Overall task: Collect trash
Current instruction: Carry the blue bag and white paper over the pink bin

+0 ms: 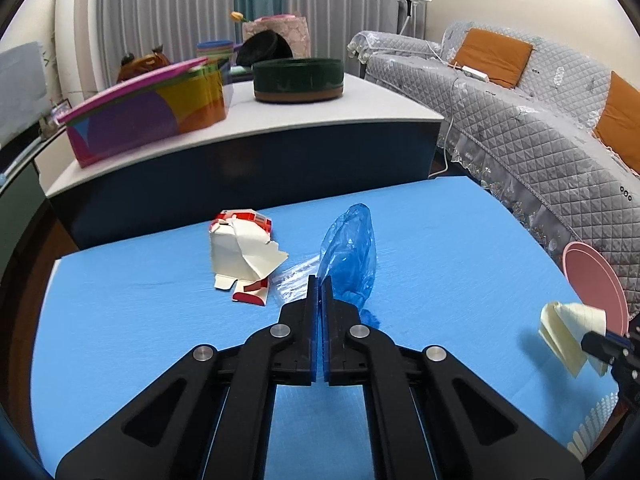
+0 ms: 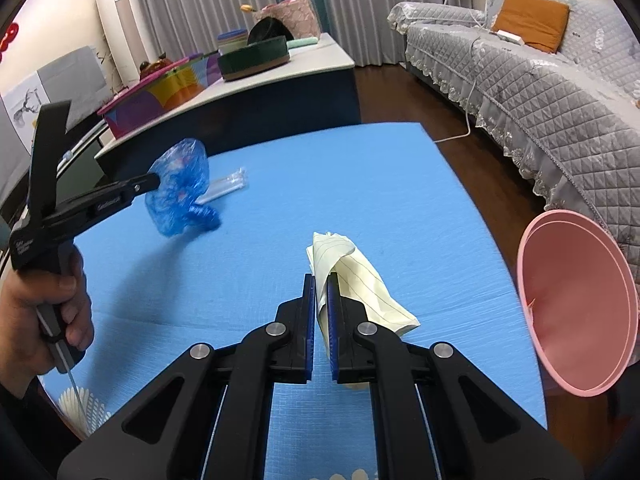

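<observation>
My left gripper point(image 1: 320, 282) is shut on a crumpled blue plastic bag point(image 1: 350, 256) and holds it above the blue mat point(image 1: 140, 320); the bag point(image 2: 180, 190) also shows in the right wrist view at the left gripper's tip point(image 2: 156, 179). My right gripper point(image 2: 321, 282) is shut on a folded pale yellow lined paper point(image 2: 356, 280), held above the mat point(image 2: 360, 184); it shows in the left wrist view point(image 1: 568, 330) at far right. A torn red-and-white carton point(image 1: 244, 258) and a clear plastic wrapper point(image 1: 292, 276) lie on the mat. A pink bin point(image 2: 576, 304) stands at the mat's right edge.
A low white-topped table point(image 1: 360, 100) behind the mat carries a multicoloured box point(image 1: 148, 116) and a dark green round container point(image 1: 298, 80). A grey quilted sofa point(image 1: 540, 120) with orange cushions runs along the right. The pink bin point(image 1: 596, 284) shows at the right edge.
</observation>
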The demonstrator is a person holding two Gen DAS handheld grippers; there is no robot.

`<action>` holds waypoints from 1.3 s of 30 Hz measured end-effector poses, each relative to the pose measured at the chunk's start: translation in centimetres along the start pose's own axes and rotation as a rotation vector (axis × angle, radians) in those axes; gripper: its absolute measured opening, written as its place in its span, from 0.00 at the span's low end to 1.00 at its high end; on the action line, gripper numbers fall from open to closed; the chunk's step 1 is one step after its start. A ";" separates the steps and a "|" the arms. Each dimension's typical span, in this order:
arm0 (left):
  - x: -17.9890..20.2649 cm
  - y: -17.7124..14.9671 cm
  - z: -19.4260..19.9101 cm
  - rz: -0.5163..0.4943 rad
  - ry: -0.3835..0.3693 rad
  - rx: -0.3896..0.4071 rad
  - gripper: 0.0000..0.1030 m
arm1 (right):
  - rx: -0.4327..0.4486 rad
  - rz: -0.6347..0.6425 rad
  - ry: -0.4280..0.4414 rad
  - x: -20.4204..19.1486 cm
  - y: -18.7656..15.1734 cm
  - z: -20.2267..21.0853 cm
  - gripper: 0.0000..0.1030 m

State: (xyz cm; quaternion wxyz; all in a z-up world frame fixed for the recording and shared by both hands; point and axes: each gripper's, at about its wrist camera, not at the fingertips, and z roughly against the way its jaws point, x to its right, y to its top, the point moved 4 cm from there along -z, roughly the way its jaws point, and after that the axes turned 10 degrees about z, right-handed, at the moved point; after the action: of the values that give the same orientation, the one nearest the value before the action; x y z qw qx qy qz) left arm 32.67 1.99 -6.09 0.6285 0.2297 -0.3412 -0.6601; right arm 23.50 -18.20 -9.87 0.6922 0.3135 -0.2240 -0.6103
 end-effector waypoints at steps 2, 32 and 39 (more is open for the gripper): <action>0.3 0.0 0.8 -0.004 -0.003 0.011 0.01 | 0.012 -0.005 -0.001 0.2 0.2 0.5 0.06; 6.9 -2.5 9.5 0.043 -0.095 0.135 0.01 | 0.238 -0.071 -0.084 8.3 5.6 14.1 0.06; 8.0 -2.9 10.0 0.025 -0.105 0.143 0.01 | 0.271 -0.003 -0.139 11.7 7.1 16.3 0.06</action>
State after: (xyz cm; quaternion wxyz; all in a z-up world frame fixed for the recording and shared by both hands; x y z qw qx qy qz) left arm 22.56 -4.38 -0.62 0.5997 0.2348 -0.4229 -0.6375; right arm 19.03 -31.90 5.81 0.6254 0.3614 -0.3511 -0.5958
